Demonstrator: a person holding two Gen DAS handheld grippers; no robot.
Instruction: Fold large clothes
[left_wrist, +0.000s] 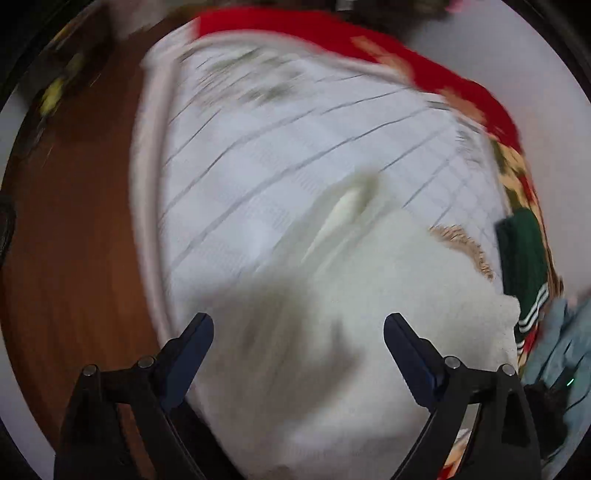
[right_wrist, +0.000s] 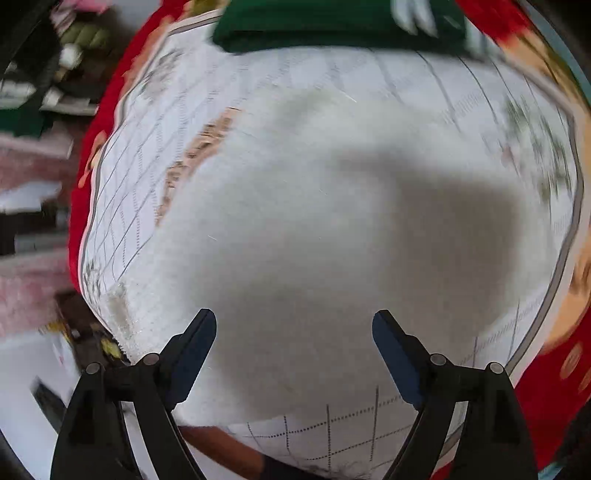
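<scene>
One white garment (left_wrist: 388, 295) lies on the checked cloth (left_wrist: 295, 147) over the worktop, under both my grippers; it looks bunched, so I judge folding unfinished. One green folded piece (right_wrist: 332, 26) sits beyond it, likely done. Left gripper (left_wrist: 298, 332) and right gripper (right_wrist: 294, 328): jaws apart, holding nothing. Frames are blurred.

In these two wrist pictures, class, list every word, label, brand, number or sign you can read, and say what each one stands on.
None can be read.
White garment: plain, no label showing.
Grid-patterned white cloth: lines and smeared greenish motifs only, blurred by motion.
Red bordered cloth: floral shapes, no letters.
Dark green garment: white stripes, no text.
Left gripper and right gripper: no markings visible.
</scene>
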